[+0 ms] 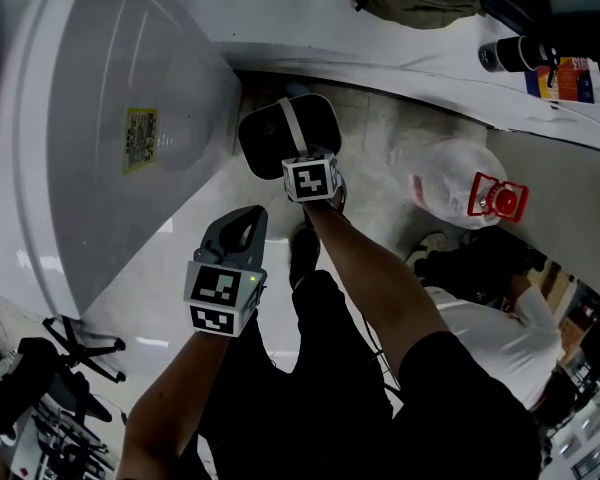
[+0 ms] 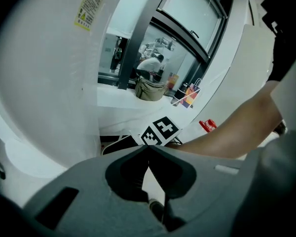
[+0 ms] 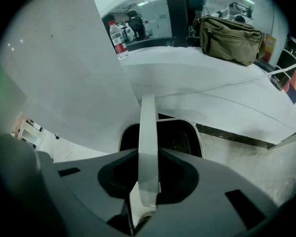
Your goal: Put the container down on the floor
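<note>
The big white curved panel (image 1: 110, 118) fills the left side, its edges cut off. Under the counter (image 3: 197, 83) overhang, the dark, white-rimmed container (image 1: 265, 143) hangs low over the pale floor (image 1: 380, 128). Its base is hidden, so I can't tell whether it touches. A clear jug (image 1: 450, 178) stands well to its right. The right gripper (image 3: 149, 154) is clamped on the container's white handle (image 3: 148, 127), its jaws slightly parted around it. The left gripper (image 2: 149, 149) hangs apart from all this, its jaws closed together on nothing.

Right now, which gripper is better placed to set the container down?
Right: the right gripper is clamped on the handle of the container; the left gripper is shut, empty, and away from it.
</note>
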A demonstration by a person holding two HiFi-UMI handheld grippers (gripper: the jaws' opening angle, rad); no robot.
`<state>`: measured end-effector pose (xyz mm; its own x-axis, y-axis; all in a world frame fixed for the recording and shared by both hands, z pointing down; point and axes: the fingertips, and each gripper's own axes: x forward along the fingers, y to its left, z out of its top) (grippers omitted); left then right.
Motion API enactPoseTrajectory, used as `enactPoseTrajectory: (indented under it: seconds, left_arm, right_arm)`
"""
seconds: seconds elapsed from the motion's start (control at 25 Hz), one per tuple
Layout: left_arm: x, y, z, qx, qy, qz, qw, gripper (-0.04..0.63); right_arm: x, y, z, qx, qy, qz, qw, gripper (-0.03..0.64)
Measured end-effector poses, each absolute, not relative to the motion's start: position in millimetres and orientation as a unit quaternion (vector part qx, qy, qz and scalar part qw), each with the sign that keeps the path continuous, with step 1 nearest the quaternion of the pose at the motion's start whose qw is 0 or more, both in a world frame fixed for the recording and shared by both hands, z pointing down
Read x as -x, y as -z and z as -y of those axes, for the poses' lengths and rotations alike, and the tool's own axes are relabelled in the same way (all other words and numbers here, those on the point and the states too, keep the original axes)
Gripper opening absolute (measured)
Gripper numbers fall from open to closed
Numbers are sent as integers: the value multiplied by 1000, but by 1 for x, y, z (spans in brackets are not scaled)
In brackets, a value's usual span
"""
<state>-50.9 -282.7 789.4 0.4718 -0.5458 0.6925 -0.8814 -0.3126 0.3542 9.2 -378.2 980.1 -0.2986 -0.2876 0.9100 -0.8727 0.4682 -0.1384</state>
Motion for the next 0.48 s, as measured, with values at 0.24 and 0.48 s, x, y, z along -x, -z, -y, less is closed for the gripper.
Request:
enactPoseTrajectory:
  seconds: [0.24, 0.48]
  left_arm:
    - [48, -794, 281, -773, -229, 463, 368, 11]
    - [46, -793, 277, -772, -228, 465, 368, 11]
  right_arm:
    - [-9, -983, 378, -393, -319, 738, 446, 67]
    - [-8, -987, 381, -385, -308, 738, 461, 67]
